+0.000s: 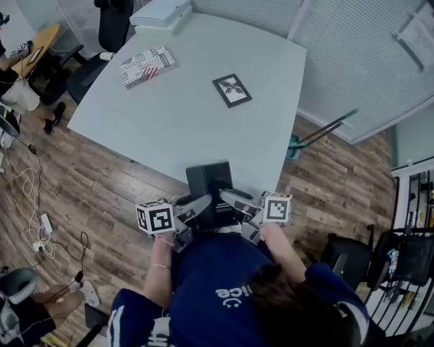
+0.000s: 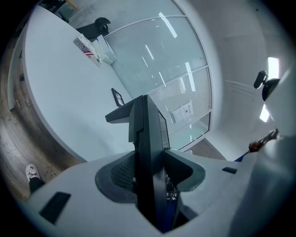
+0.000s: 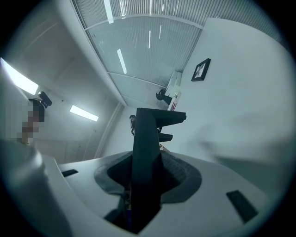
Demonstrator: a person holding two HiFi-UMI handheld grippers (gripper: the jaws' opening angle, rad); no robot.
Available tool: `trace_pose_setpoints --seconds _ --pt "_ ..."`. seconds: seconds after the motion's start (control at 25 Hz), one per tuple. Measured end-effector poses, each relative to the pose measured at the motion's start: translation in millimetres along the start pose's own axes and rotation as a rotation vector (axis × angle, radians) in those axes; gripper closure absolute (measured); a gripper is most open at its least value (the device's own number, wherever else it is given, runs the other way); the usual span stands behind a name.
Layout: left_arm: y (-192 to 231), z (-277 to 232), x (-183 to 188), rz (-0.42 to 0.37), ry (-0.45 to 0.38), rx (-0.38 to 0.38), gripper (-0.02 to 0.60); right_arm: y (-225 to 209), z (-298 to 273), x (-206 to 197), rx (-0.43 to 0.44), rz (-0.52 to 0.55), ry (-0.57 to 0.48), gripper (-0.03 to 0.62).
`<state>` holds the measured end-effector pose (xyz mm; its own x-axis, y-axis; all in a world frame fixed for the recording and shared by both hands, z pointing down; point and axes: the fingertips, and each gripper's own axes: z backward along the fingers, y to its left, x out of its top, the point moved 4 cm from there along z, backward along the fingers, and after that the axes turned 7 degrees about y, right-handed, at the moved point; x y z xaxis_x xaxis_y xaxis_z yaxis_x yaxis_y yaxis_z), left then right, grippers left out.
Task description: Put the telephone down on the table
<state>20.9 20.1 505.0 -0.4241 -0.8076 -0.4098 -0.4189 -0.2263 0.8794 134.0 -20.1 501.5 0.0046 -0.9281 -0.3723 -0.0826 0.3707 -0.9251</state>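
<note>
A black telephone hangs at the near edge of the pale grey table, close in front of the person's chest. My left gripper is shut on its left side and my right gripper on its right side. In the left gripper view the telephone stands edge-on between the pads of the left gripper, which press on both faces. In the right gripper view the right gripper clamps the dark body of the telephone in the same way. The phone's underside is hidden.
On the table lie a small black picture frame, a flag-printed magazine and a white box at the far edge. An office chair stands at the far left. Cables lie on the wooden floor, and a long-handled tool leans at the right.
</note>
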Motion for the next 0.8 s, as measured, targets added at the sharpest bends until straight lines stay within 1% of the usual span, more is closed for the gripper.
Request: trace_pose_setpoints --seconds 0.36,0.52,0.68,0.8 --pt "52 33 85 -0.009 0.072 -0.044 0.39 -13 -83 48 -0.052 -0.008 -0.063 0.424" --pt "71 51 114 -0.017 0.1 -0.054 0.39 -31 -110 55 -0.116 -0.018 -0.067 0.424" --pt "87 67 139 -0.023 0.124 -0.051 0.39 -31 -142 67 -0.11 -0.032 -0.098 0.423" --pt "96 75 151 -0.021 0.132 -0.048 0.39 -22 -164 78 -0.076 -0.027 -0.121 0.422"
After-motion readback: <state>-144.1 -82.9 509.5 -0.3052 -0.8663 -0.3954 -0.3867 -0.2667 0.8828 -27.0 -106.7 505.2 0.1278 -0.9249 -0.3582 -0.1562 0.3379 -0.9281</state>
